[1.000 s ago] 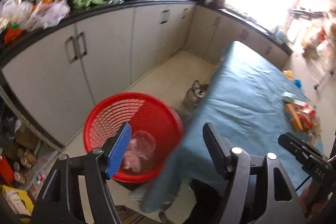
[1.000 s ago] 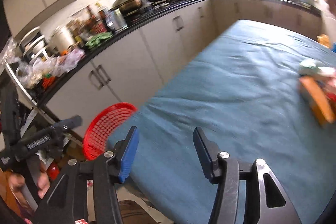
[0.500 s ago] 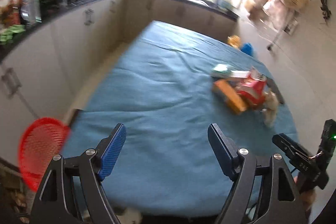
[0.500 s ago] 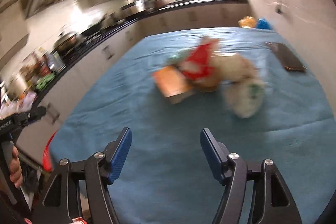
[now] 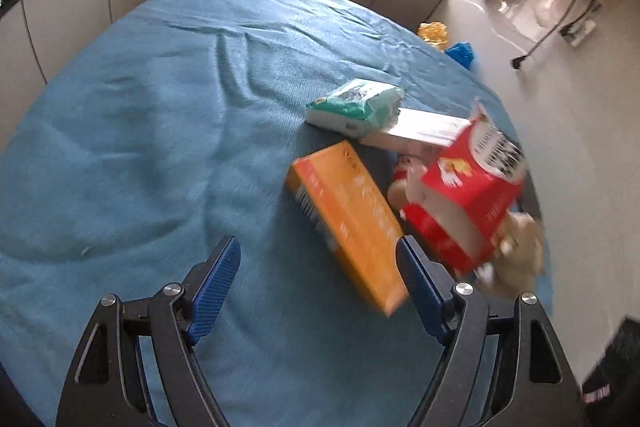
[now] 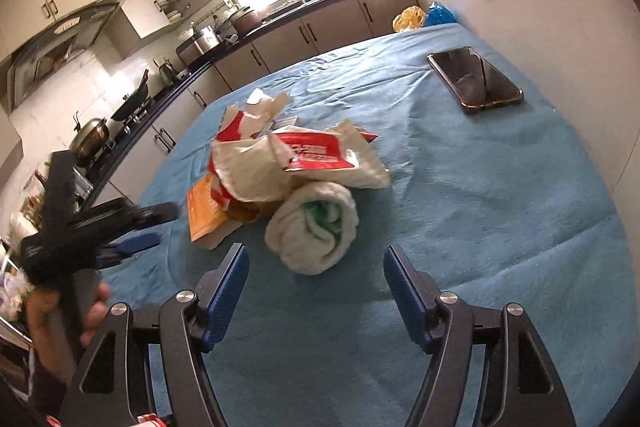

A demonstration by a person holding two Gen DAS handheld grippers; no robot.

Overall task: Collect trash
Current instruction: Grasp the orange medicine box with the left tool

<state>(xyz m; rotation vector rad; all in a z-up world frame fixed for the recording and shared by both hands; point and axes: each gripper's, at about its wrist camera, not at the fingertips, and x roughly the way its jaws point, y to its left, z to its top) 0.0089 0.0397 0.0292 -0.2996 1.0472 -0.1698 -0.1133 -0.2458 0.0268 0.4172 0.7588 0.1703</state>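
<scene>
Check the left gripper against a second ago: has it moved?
Yes. The left gripper has swung away from the red basket by the cabinets, now out of its view, to face the orange box on the blue tablecloth, jaws open.

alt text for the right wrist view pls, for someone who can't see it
The open right gripper hovers over a blue-covered table, pointing at a rolled white cloth just ahead of its fingers. Behind the cloth lies a heap of torn red-and-white packaging and an orange box; a phone lies farther right, and the left gripper enters from the left.
</scene>
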